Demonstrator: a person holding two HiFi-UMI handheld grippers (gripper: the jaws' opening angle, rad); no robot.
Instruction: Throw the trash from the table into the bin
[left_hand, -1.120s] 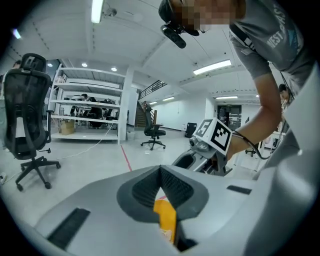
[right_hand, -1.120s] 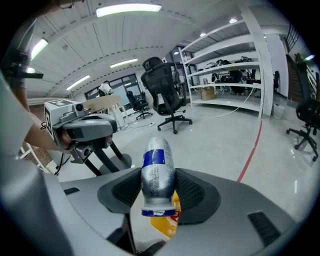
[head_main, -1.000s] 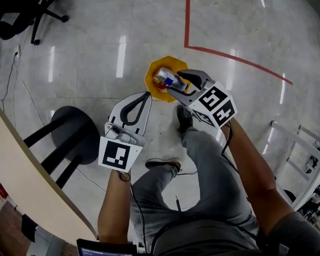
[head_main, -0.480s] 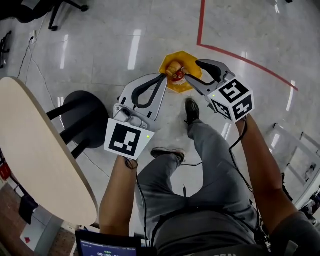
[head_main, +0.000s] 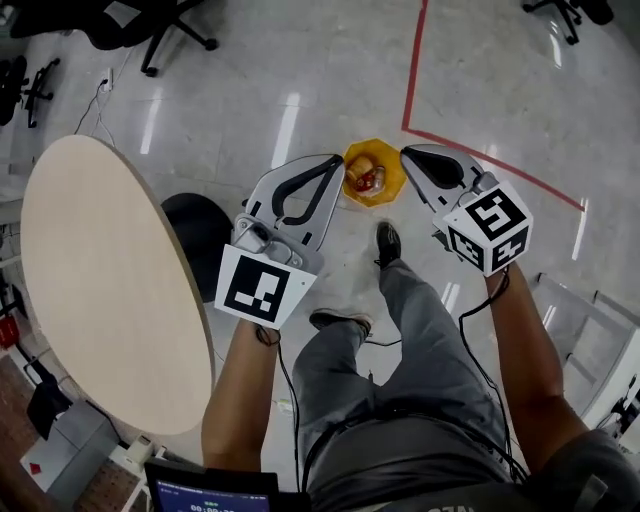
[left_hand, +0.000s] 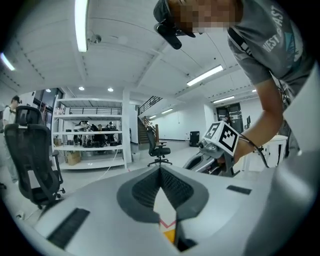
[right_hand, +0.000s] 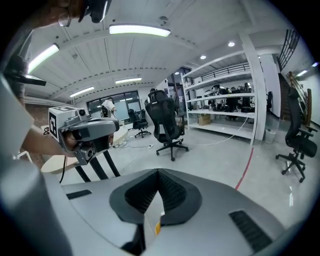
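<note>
Grey right gripper (head_main: 405, 153) closed, empty

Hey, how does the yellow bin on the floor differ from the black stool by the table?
The bin is yellow and many-sided; the stool is black with a round seat. The bin holds trash; the stool's visible seat carries nothing. The bin stands clear of the table; the stool is partly hidden by its edge. Both stand on the floor.

Bright ceiling strip lamps (right_hand: 139, 30) light the room evenly; glare streaks the glossy pale floor (head_main: 285, 130); gripper views warp at edges.
</note>
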